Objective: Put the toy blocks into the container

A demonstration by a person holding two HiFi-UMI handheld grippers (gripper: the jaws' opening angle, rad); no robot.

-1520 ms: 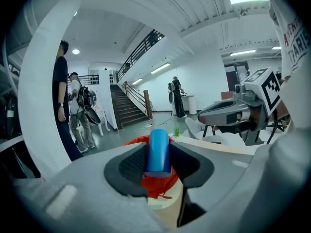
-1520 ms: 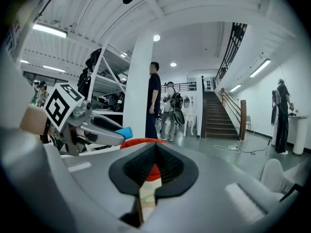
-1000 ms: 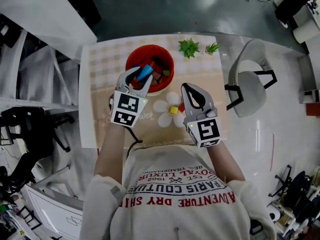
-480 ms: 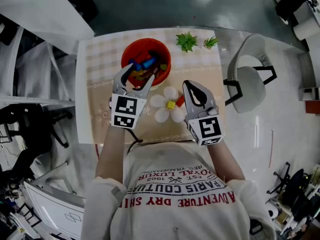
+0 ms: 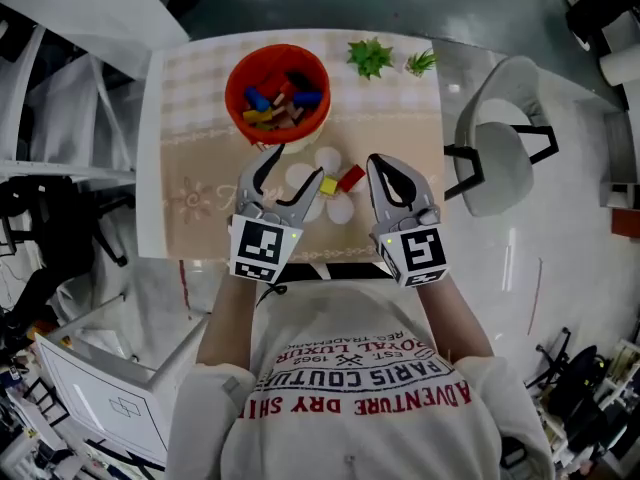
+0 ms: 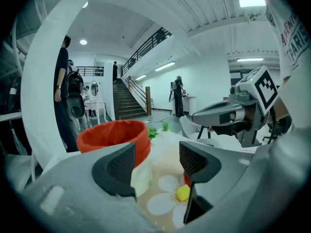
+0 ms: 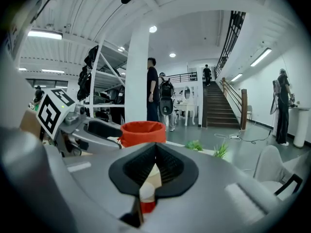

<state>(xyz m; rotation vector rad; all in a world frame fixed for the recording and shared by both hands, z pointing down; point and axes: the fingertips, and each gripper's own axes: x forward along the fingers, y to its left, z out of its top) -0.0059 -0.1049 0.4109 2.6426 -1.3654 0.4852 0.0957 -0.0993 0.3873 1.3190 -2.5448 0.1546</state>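
Blocks of several colours lie heaped in the red container [image 5: 232,80] at the far side of the surface [image 5: 190,168]. Two sit outside it on the flower mat [image 5: 327,158], side by side: a yellow block [image 5: 328,185] and a red block [image 5: 351,178]. The left tool [image 5: 290,168] hangs released and empty just beside them, probably lined up for the yellow one. The right tool [image 5: 381,168] is clenched on nothing.
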